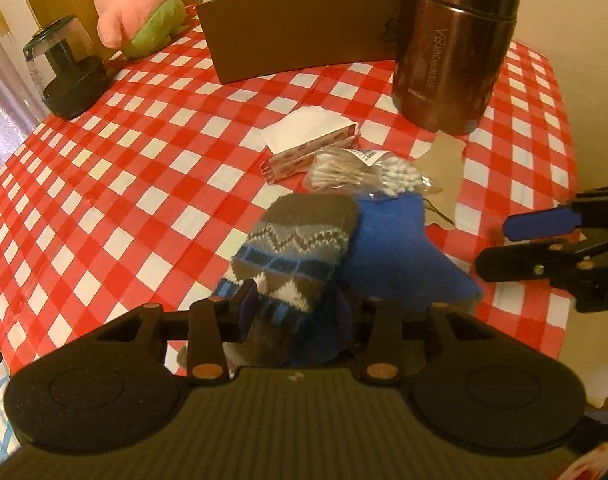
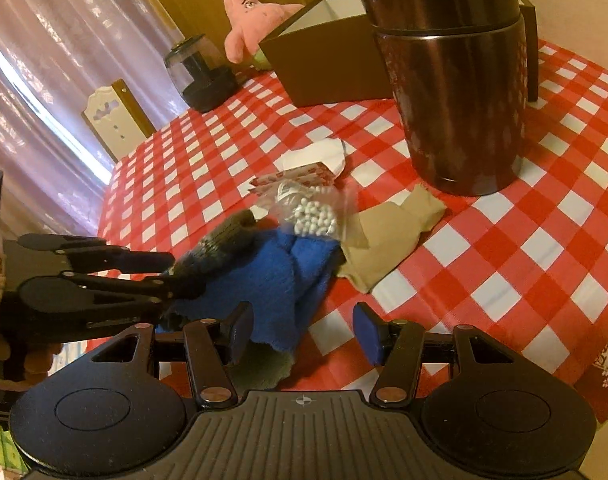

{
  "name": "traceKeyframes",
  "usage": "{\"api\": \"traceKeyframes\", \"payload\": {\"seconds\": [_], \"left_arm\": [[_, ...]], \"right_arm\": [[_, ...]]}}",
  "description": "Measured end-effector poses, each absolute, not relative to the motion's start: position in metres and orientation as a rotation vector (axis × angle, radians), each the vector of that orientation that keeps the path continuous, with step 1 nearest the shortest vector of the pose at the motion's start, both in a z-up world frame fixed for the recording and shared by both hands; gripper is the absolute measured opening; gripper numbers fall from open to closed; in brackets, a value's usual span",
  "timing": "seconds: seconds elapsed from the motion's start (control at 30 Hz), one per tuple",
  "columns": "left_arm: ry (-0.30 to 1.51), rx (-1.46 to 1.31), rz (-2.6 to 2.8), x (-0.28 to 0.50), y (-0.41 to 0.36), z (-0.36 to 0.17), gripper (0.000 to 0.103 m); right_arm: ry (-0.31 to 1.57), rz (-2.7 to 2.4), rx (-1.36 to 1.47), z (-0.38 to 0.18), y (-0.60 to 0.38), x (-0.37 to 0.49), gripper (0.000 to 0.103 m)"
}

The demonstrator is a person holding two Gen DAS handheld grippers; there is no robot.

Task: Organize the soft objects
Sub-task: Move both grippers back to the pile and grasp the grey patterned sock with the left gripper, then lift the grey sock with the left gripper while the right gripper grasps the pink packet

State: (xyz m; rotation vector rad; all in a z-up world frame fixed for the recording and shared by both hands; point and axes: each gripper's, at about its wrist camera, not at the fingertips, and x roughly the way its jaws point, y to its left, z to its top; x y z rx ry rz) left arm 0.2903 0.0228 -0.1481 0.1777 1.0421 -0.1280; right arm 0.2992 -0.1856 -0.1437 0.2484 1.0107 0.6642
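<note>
My left gripper (image 1: 300, 312) is shut on a patterned knit mitten (image 1: 292, 256) together with a blue fleece cloth (image 1: 387, 256), held just above the checkered table. In the right wrist view the left gripper (image 2: 164, 276) clamps the mitten (image 2: 220, 248) and the blue cloth (image 2: 272, 284). My right gripper (image 2: 304, 334) is open and empty, close to the right of the blue cloth; it shows at the right edge of the left wrist view (image 1: 499, 244). A beige cloth (image 2: 387, 236) lies flat on the table. A pink plush (image 1: 132, 8) sits at the far left beside an open brown box (image 1: 300, 44).
A tall dark red thermos (image 1: 451, 48) stands at the far right. A bag of cotton swabs (image 1: 367, 172), a tissue pack (image 1: 304, 156) and a white napkin (image 1: 304, 124) lie mid-table. A dark jar-like appliance (image 1: 68, 68) stands at the left edge.
</note>
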Motion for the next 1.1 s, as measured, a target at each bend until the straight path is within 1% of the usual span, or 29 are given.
{"api": "traceKeyframes", "payload": {"seconds": [0.07,0.1,0.17,0.2,0.37,0.53,0.6,0.63,0.8,0.87,1.1], "left_arm": [[1.051,0.175,-0.132,0.293,0.025,-0.151,0.035],[1.052,0.172,-0.139,0.293,0.026,-0.152,0.024],[1.05,0.169,-0.157,0.292,0.028,-0.153,0.013],[1.046,0.166,-0.161,0.291,0.029,-0.153,0.011],[0.997,0.141,-0.168,0.279,0.046,-0.137,0.009],[0.969,0.081,-0.157,0.27,0.083,-0.119,0.009],[0.971,0.057,-0.142,0.269,0.1,-0.116,0.009],[0.971,0.046,-0.137,0.269,0.108,-0.115,0.009],[0.975,0.024,-0.143,0.271,0.142,-0.115,0.009],[0.979,0.009,-0.143,0.277,0.155,-0.116,0.009],[0.998,-0.028,-0.126,0.308,0.181,-0.118,0.009]], "right_arm": [[1.013,0.668,0.26,-0.145,-0.187,0.301,0.055],[1.013,0.667,0.266,-0.145,-0.188,0.301,0.055],[1.012,0.666,0.28,-0.144,-0.19,0.3,0.055],[1.011,0.666,0.286,-0.144,-0.189,0.3,0.055],[1.012,0.642,0.298,-0.146,-0.181,0.298,0.055],[0.998,0.601,0.323,-0.147,-0.162,0.289,0.056],[1.004,0.567,0.334,-0.148,-0.152,0.284,0.063],[1.006,0.556,0.341,-0.148,-0.147,0.282,0.07],[0.962,0.477,0.308,-0.143,-0.12,0.275,0.071],[0.923,0.463,0.265,-0.136,-0.111,0.278,0.071],[0.763,0.481,-0.028,-0.115,-0.071,0.312,0.07]]}}
